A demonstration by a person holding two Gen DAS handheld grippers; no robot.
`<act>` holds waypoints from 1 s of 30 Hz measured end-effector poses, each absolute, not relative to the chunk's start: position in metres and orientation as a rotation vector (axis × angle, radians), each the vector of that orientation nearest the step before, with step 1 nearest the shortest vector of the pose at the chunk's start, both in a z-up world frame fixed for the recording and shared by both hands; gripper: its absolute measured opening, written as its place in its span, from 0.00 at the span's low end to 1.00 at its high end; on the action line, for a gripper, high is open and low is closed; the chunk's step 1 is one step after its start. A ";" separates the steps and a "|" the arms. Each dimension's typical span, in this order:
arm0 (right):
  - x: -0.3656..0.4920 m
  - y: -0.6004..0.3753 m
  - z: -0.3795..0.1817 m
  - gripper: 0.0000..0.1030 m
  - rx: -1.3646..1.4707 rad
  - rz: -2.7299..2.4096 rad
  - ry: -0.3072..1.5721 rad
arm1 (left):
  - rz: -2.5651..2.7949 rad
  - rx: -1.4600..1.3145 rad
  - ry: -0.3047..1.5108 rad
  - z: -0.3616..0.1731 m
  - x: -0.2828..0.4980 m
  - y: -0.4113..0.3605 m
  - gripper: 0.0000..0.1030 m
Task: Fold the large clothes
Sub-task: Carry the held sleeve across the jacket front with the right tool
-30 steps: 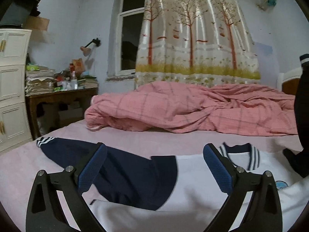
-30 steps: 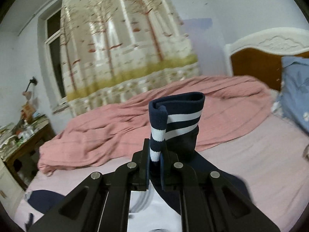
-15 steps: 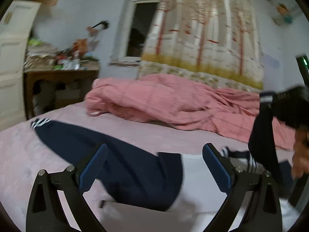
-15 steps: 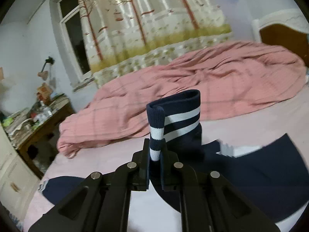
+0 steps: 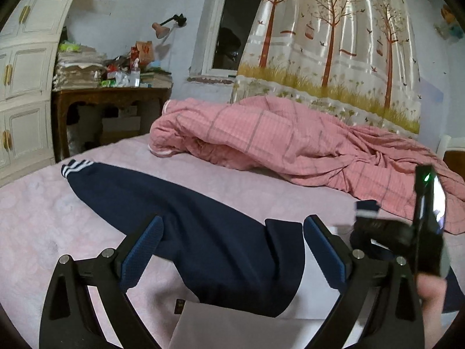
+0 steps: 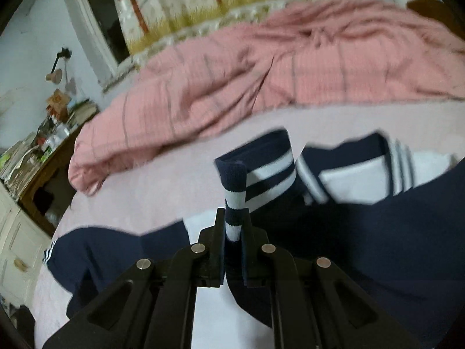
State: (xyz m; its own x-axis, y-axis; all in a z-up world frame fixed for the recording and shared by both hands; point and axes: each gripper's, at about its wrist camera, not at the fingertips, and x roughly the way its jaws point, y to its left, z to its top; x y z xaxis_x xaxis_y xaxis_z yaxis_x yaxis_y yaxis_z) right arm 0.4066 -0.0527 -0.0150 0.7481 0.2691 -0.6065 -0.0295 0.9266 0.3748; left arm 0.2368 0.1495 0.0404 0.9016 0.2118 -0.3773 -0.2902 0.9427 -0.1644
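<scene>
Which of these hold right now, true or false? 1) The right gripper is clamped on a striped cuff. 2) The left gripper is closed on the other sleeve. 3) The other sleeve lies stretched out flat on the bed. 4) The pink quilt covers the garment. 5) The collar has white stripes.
1) True: the right gripper is shut on the striped cuff.
2) False: the left gripper is open, holding nothing, with the navy sleeve lying beyond its fingers.
3) True: it runs out flat across the bed sheet to its own cuff.
4) False: the pink quilt is bunched further back, apart from the garment.
5) True: the collar is navy with white stripes.
</scene>
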 end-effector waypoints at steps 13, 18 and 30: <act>0.386 -0.019 -0.041 0.44 0.251 0.435 0.900 | 0.215 -0.325 0.461 0.027 0.247 0.167 0.94; 0.350 -0.062 -0.008 0.59 0.290 0.408 0.788 | 0.171 -0.341 0.459 0.028 0.247 0.165 0.95; 0.327 -0.154 -0.014 0.68 0.198 0.050 0.771 | 0.169 -0.420 0.521 0.016 0.259 0.176 0.96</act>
